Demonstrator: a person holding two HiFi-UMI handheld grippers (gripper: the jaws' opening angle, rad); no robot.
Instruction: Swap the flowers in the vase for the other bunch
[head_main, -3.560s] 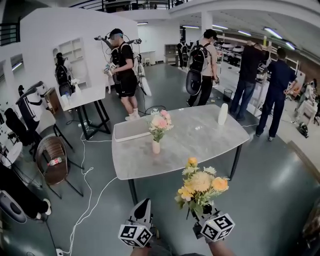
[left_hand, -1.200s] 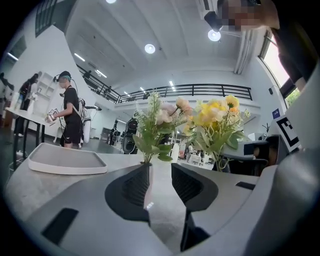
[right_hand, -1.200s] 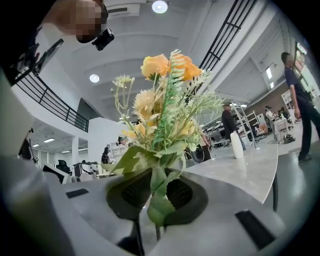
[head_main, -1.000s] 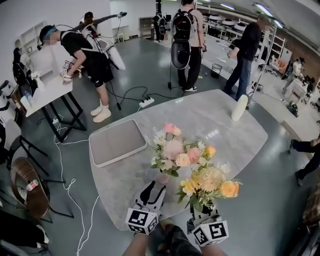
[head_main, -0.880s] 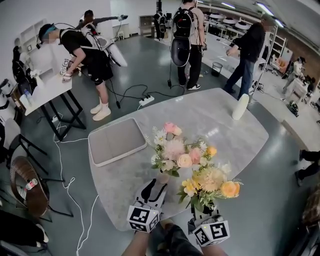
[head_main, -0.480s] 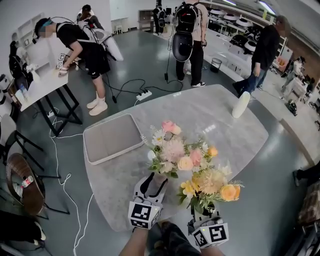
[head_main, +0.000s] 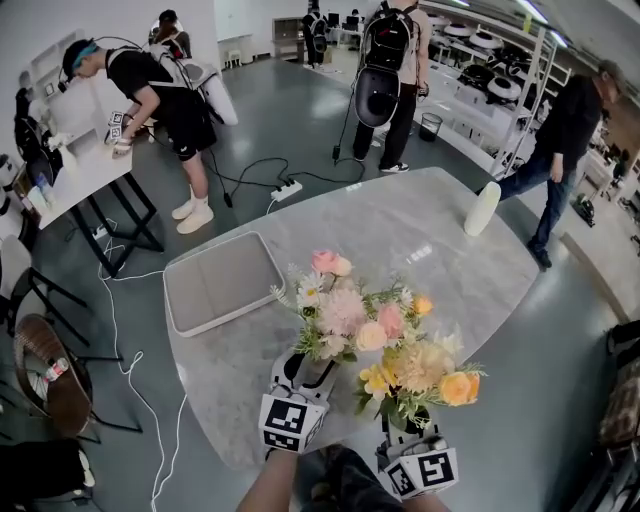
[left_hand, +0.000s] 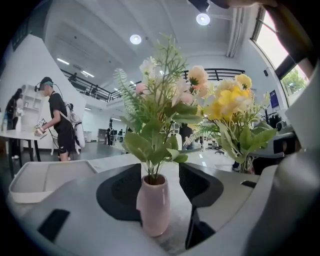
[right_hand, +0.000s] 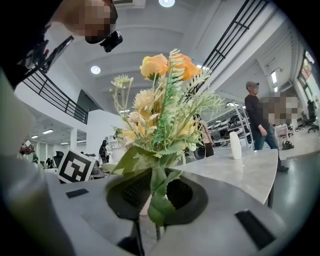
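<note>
Left gripper (head_main: 307, 369) status: jaws spread wide, having just been opening. The pink vase (left_hand: 152, 205) stands upright between them on the table (head_main: 450, 270), close to the near edge. The left gripper view shows a gap between the vase and the right-hand pad. On the other side the pad passes behind the vase, and contact cannot be confirmed — no squeeze is visible. The vase carries the pink and white bunch (head_main: 345, 305), with the stems in its neck and the blooms rising above the jaws.

Right gripper (right_hand: 156, 196) status: jaws closed on the stems of the yellow bunch (head_main: 415, 368). The bunch is held upright in the air, just to the right of the pink and white bunch. In the head view the two sets of blooms overlap at their edges. Green leaves fill the space between the pads in the right gripper view.

Both grippers sit side by side at the near edge of the table.

Other items on the table:
- A shallow grey tray (head_main: 220, 283) lies to the left of the vase, well apart from it.
- A white bottle (head_main: 482, 208) stands upright near the far right edge.

Beyond the table — a person (head_main: 160, 85) bends over a side desk (head_main: 75, 175).
</note>
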